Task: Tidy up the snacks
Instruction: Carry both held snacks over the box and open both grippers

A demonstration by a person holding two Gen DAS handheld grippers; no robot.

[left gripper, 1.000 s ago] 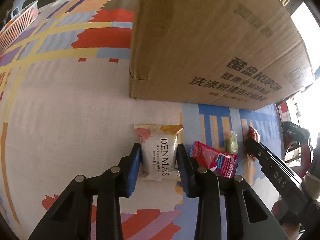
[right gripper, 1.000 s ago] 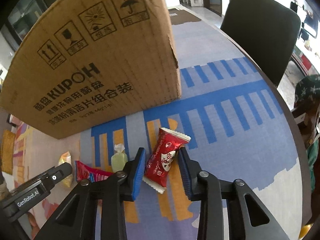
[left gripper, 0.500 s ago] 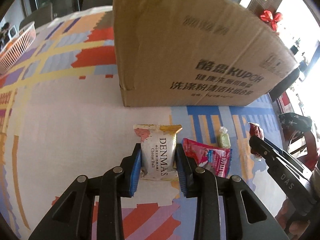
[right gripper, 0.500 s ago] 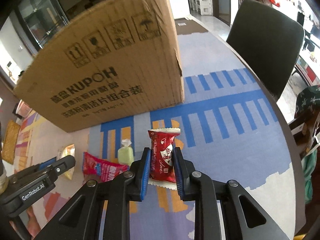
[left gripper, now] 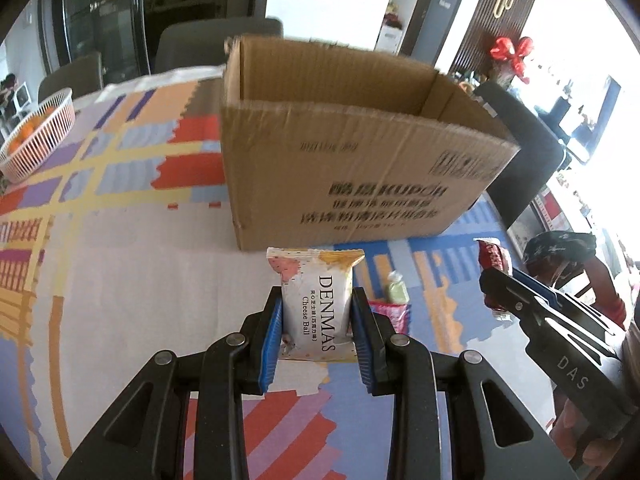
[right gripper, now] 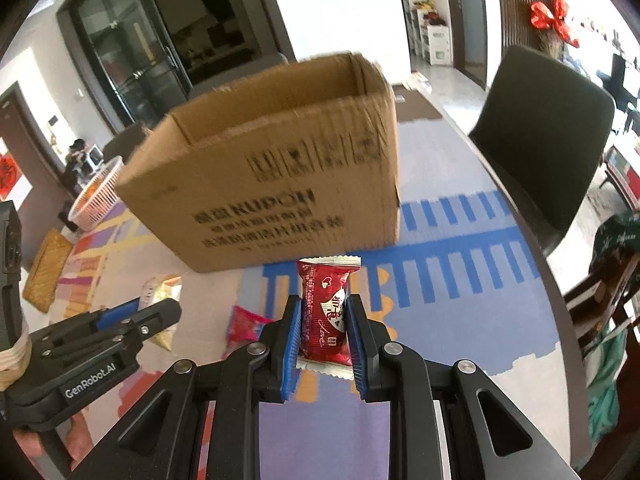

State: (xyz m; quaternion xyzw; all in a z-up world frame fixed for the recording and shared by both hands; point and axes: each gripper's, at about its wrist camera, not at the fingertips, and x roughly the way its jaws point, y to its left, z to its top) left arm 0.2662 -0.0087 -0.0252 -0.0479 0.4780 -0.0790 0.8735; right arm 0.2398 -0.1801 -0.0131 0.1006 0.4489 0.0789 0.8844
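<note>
My left gripper [left gripper: 318,300] is shut on a white DENMAS Cheese Ball packet [left gripper: 316,308], held up off the table. My right gripper [right gripper: 322,310] is shut on a red snack packet [right gripper: 326,312], also lifted. Behind both stands an open brown cardboard box [left gripper: 352,168], its top open and its inside visible [right gripper: 276,120]. On the tablecloth below lie a pink-red packet [left gripper: 390,314] and a small green candy [left gripper: 396,290]. The right gripper with its red packet [left gripper: 496,258] shows at the right of the left wrist view; the left gripper [right gripper: 160,308] shows at the left of the right wrist view.
A white basket of orange fruit [left gripper: 36,132] stands at the far left of the patterned tablecloth [left gripper: 120,240]. A dark chair [right gripper: 544,140] stands at the table's right edge, more chairs behind the box. A yellow woven mat [right gripper: 48,268] lies at the left.
Both grippers closed on their packets and lifted them off the table. The views rose and tilted up, so the box's open top came into sight.
</note>
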